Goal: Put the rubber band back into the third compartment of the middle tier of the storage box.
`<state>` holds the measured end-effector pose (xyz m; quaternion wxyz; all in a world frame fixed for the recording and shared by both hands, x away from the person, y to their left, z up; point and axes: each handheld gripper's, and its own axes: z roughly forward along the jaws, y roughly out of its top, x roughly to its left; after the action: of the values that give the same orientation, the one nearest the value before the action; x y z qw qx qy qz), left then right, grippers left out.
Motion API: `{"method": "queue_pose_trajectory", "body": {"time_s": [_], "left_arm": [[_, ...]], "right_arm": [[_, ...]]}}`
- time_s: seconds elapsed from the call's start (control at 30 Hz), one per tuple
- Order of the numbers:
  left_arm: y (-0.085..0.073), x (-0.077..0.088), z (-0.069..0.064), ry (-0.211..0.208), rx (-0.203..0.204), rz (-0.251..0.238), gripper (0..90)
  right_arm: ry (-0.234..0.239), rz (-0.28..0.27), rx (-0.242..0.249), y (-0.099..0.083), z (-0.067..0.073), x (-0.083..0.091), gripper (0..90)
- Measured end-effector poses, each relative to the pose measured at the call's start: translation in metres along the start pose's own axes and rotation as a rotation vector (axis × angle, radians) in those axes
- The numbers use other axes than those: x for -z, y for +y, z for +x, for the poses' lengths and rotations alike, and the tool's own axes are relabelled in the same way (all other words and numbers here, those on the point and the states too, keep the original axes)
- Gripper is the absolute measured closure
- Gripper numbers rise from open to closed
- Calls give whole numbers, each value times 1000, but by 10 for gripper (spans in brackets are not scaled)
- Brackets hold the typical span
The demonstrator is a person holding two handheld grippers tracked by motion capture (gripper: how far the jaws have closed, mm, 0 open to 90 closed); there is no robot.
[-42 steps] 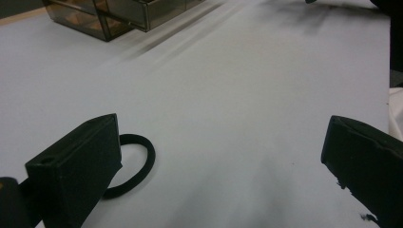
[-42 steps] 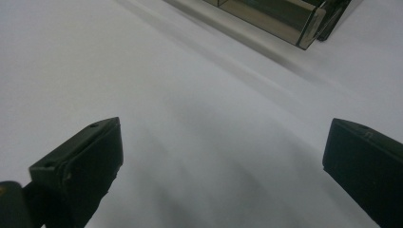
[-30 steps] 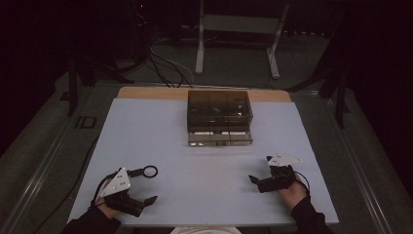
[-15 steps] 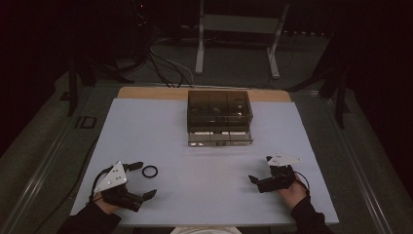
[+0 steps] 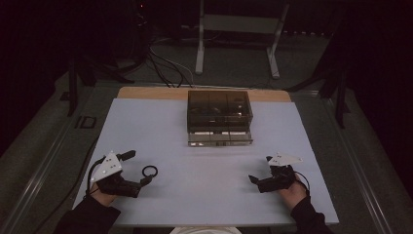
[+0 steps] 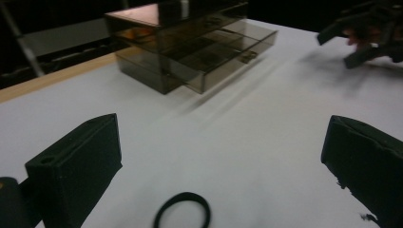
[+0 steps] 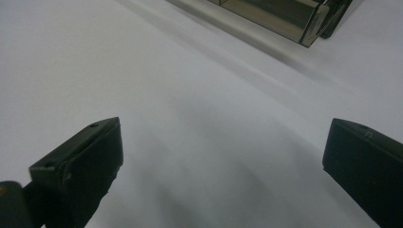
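A small black ring [image 5: 149, 171] lies flat on the white table [image 5: 209, 165] at the near left. My left gripper [image 5: 139, 168] stands open just left of it, with the ring close to the tip of the nearer jaw. In the left gripper view the ring [image 6: 183, 213] rests on the table low between the wide-apart jaws of the left gripper [image 6: 221, 142], touching neither. My right gripper [image 5: 260, 169] is open at the near right over bare table; the right gripper [image 7: 223, 142] holds nothing.
A smoky transparent drawer box [image 5: 219, 117] stands at the far middle of the table, its bottom drawer [image 5: 220, 138] pulled slightly out. The box [image 6: 190, 42] lies ahead in the left gripper view, and its corner [image 7: 285, 14] is visible in the right gripper view. Cables and a stand lie beyond the table.
My left gripper has shifted a little farther up the table, so the ring now lies by its nearer jaw instead of its farther one. The ring and right gripper have stayed put.
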<state>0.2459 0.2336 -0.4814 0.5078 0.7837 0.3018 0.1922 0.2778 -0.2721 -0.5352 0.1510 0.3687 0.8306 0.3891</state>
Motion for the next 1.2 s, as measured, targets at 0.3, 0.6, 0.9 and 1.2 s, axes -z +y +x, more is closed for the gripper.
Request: {"method": "queue_pose_trajectory", "body": {"time_s": [0.3, 0.6, 0.9, 1.2], "left_arm": [[3, -7, 8, 89, 27, 44, 11], [1, -19, 11, 134, 38, 103, 11], [-6, -30, 18, 176, 84, 200, 11], [-10, -37, 22, 171, 151, 286, 11]], "right_arm": [[4, 7, -4, -1, 0, -1, 0], [5, 5, -6, 0, 0, 0, 0], [6, 3, -9, -1, -1, 0, 0], [5, -2, -10, 0, -1, 1, 0]]}}
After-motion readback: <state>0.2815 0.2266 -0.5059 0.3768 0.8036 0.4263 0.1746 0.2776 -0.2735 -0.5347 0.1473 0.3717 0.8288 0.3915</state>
